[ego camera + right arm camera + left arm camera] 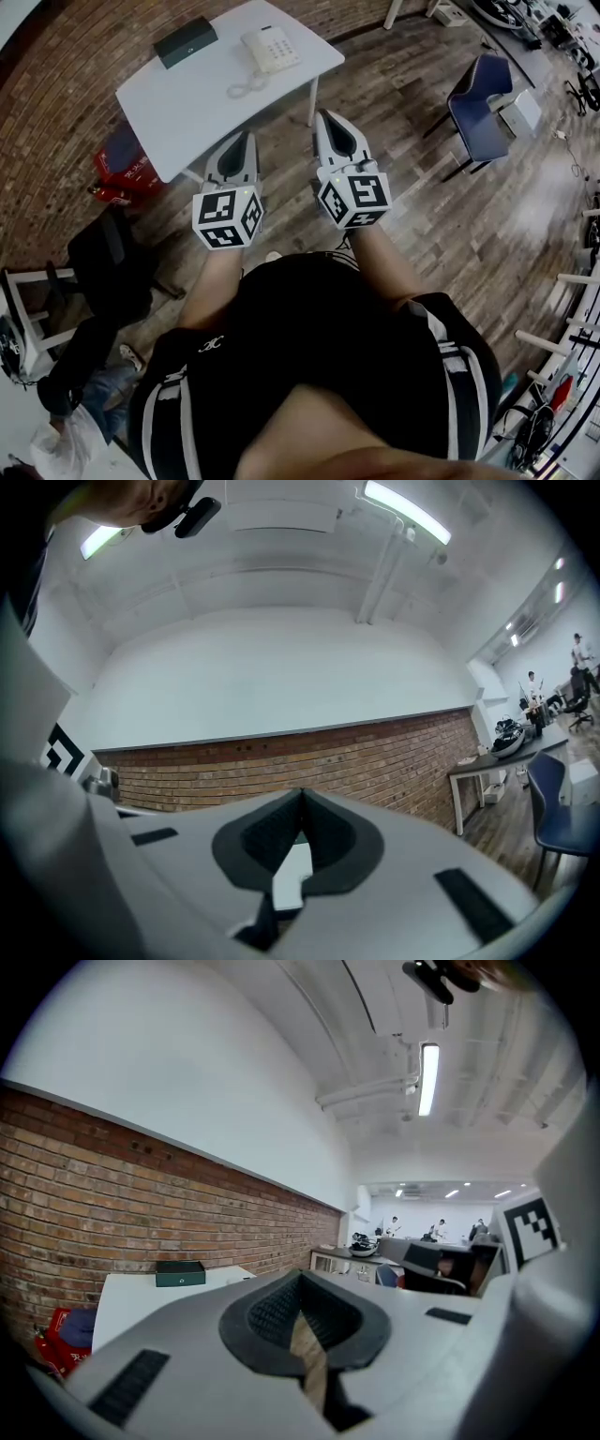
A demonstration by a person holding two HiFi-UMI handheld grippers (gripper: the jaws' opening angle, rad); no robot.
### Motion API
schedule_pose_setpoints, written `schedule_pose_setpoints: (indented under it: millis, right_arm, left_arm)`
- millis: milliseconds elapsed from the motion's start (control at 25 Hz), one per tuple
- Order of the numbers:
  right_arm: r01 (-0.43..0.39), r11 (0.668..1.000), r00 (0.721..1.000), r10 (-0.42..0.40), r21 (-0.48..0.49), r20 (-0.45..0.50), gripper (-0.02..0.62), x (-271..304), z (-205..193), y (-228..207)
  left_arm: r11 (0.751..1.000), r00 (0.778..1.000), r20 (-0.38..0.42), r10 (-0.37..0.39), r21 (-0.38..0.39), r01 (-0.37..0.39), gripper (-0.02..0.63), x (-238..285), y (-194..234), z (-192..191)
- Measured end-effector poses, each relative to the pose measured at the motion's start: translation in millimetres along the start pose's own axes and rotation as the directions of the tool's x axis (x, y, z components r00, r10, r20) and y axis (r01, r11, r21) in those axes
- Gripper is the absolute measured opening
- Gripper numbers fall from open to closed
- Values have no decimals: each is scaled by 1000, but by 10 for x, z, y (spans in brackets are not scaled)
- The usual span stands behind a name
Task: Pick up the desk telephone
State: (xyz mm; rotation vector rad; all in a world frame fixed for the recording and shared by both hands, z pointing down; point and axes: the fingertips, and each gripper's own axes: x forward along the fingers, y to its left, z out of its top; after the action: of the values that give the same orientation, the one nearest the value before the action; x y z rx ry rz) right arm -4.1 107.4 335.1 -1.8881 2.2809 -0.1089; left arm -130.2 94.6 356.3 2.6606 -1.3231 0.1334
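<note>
The white desk telephone [271, 48] lies on the white table [197, 103] at its far right, its coiled cord [246, 87] trailing toward the table's near side. My left gripper [246, 137] and right gripper [324, 118] are held side by side in front of my chest, short of the table's near edge, both pointing at it. Both are shut with nothing between the jaws. In the left gripper view the jaw tips [300, 1279] meet; in the right gripper view the jaw tips [301, 794] meet too. The phone is hidden behind the jaws in both gripper views.
A dark green box [185, 41] sits on the table's far left, seen as the box [180, 1272] in the left gripper view. A blue chair [486, 103] stands at the right, a red crate [127, 169] under the table's left, a black bag [108, 262] on the floor.
</note>
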Motion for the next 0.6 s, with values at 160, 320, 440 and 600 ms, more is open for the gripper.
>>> schedule_pose_setpoints:
  millis: [160,320,440,600]
  right_arm:
    - [-16,1000,1000,16,0,-8,-2,-3,-8,-109]
    - [-51,999,999,51,-7,1,-2,-36,18,-176]
    - [-71,997,997,71,-4,7,-2,-59,34,-218]
    - [-81,997,997,81,-2,7,-2,-23,24,-254]
  left_arm:
    - [1000,1000,3,12,0,-12,0,74,-98,-8]
    - [999,999,10,32,2,-32,0,116,-202,-32]
    - [999,999,16,46,-2,-46,0,127,-265,-52]
    - [999,999,16,52,-5,-52,0,173,-276,-62]
